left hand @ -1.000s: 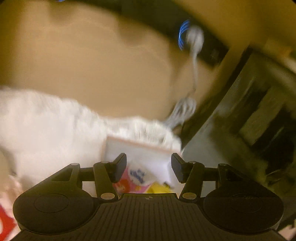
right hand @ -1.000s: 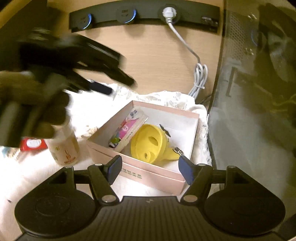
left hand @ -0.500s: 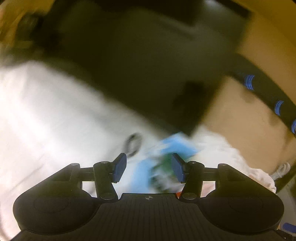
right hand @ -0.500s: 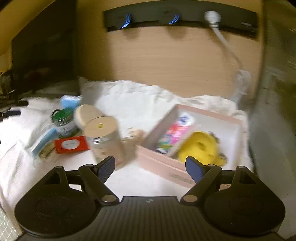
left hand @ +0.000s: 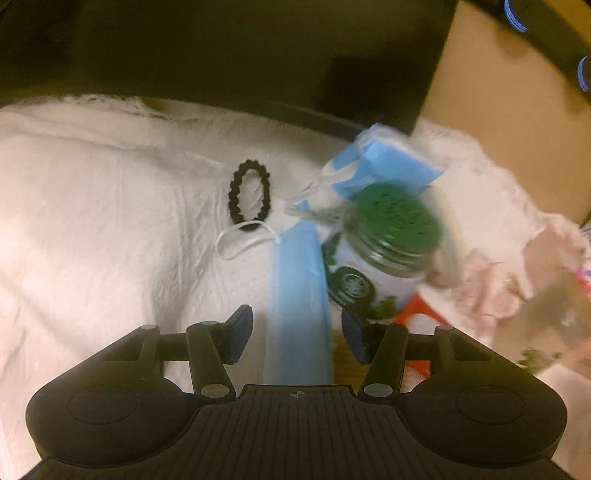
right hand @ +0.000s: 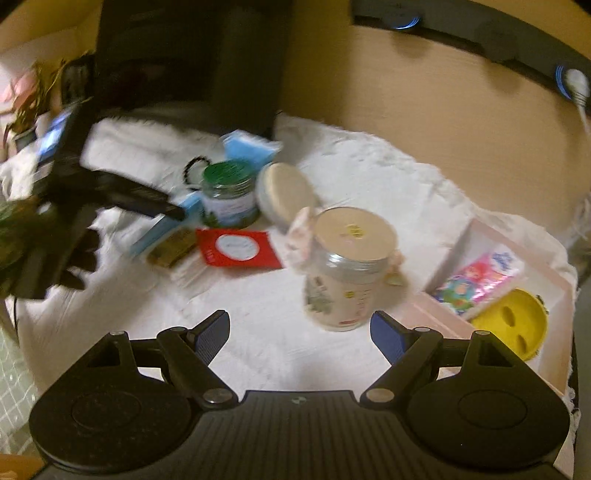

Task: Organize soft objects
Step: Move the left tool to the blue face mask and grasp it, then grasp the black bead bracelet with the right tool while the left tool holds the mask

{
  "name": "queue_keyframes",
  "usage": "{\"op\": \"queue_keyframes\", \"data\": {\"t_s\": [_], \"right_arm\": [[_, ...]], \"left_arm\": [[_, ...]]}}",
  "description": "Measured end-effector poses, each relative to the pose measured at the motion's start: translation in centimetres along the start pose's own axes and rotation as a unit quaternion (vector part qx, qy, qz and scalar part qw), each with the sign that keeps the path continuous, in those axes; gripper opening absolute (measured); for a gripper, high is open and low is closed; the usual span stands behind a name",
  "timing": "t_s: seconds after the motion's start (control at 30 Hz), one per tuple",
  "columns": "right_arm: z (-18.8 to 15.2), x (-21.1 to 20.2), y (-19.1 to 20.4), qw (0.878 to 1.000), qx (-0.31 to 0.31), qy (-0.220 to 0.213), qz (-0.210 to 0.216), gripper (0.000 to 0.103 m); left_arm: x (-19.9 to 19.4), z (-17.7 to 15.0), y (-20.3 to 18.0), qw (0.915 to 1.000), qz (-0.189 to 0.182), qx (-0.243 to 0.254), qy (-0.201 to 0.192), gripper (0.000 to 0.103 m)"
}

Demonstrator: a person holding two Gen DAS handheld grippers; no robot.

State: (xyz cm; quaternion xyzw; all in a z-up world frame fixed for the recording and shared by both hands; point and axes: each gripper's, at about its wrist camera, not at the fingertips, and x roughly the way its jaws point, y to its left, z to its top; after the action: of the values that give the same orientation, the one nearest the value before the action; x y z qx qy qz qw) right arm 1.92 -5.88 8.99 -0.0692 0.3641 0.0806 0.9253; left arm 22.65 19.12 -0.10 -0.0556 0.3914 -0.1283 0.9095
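your left gripper (left hand: 297, 332), parted and empty, straddles the blue face mask (left hand: 299, 295) on the white cloth (left hand: 110, 221); your right gripper (right hand: 299, 330) hangs wide, holding nothing. close carelessly and a finger could nudge the green-lidded jar (left hand: 380, 243) touching the mask, tipping it.

A home desk — outlet strip (right hand: 480, 33), white cloth (right hand: 369, 173)
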Motion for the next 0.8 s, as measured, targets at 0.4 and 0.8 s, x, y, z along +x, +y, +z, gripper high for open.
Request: {"op": "queue_keyframes", "data": {"t_s": [0.4, 0.8], "right_arm": [[10.1, 2.8, 4.7, 0.996, -0.055, -0.064, 0.008, 0.066], [20.1, 20.8, 15.1, 0.999, 0.027, 0.027, 0.035, 0.034]], "left_arm": [[-3.9, -1.4, 4.5, 0.9966, -0.055, -0.022, -0.057, 0.010], [-11.2, -1.3, 13.7, 0.9879, -0.012, -0.113, -0.105, 0.010]]}}
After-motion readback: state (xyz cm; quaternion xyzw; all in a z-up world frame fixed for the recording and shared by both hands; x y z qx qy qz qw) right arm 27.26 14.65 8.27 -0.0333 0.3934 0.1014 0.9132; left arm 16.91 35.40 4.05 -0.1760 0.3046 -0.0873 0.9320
